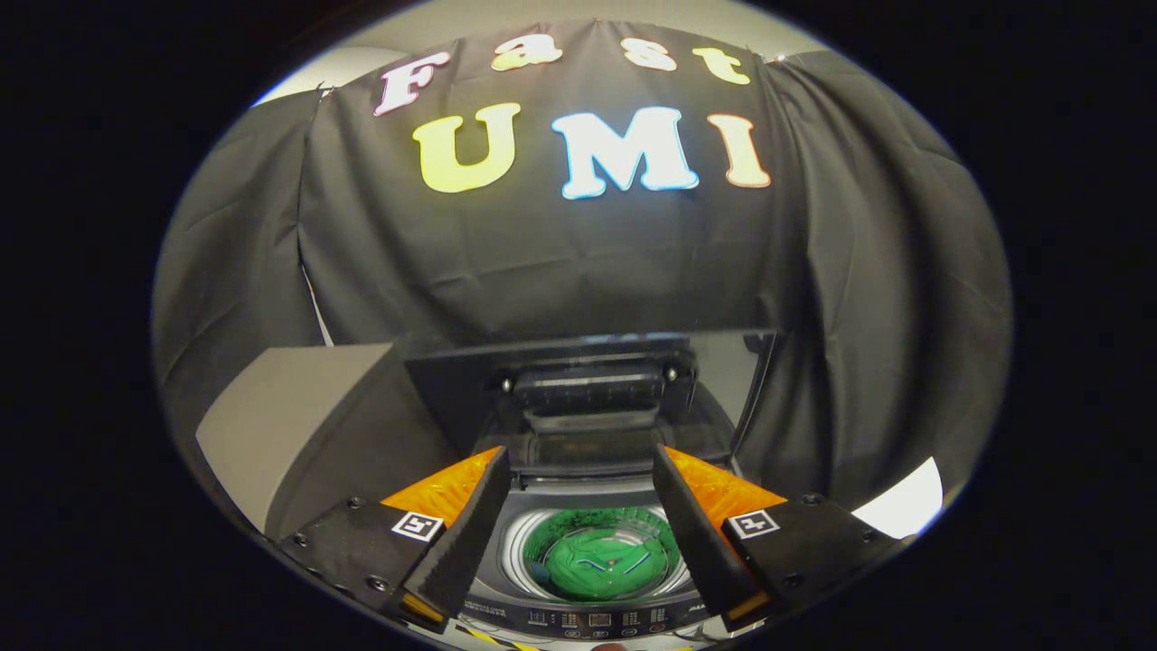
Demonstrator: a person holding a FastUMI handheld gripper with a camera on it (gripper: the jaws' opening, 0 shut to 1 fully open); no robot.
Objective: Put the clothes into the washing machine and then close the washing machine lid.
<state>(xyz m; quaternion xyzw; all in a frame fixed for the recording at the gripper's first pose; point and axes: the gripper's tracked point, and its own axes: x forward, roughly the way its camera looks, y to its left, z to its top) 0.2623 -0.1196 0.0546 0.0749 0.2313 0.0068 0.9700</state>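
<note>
We hold our gripper (578, 470) spread and empty above the washing machine (506, 597), its lid (587, 371) upright, green clothes (601, 562) in the drum.

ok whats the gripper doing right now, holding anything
Gripper: open and holding nothing, fingers spread above the washing machine; the green garment lies in the drum below, and the lid stands raised.

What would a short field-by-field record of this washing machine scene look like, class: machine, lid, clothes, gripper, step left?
machine: top-loading washing machine, below the gripper
lid: lid raised, standing upright behind the drum
clothes: green garment lying inside the drum
gripper: gripper open, fingers apart above the drum, holding nothing
step left: close the lid
</note>
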